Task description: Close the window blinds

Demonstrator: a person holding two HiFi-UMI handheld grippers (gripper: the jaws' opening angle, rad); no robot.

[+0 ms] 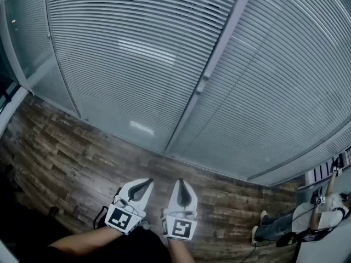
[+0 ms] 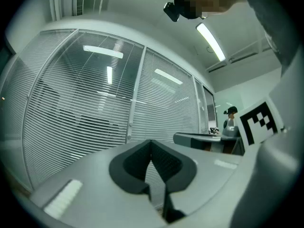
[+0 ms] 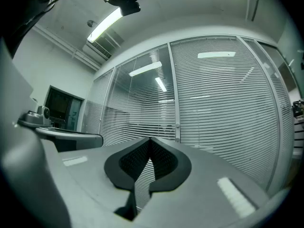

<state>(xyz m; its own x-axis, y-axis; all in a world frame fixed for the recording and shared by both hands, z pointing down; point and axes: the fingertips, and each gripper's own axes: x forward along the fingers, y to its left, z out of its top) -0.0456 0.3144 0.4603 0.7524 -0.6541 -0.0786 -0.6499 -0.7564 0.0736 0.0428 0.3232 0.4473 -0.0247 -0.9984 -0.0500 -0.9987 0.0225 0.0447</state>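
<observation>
The window blinds (image 1: 137, 53) span the far wall behind glass panels, fully lowered, slats horizontal. A vertical frame post (image 1: 214, 64) divides the two main panels. The wood-plank floor (image 1: 71, 152) lies between the blinds and the near grippers. The left gripper (image 1: 147, 182) and right gripper (image 1: 181, 181) sit side by side, well short of the blinds. On each, the fingertips meet with nothing held. A seated person (image 1: 307, 221) is at the far right.
</observation>
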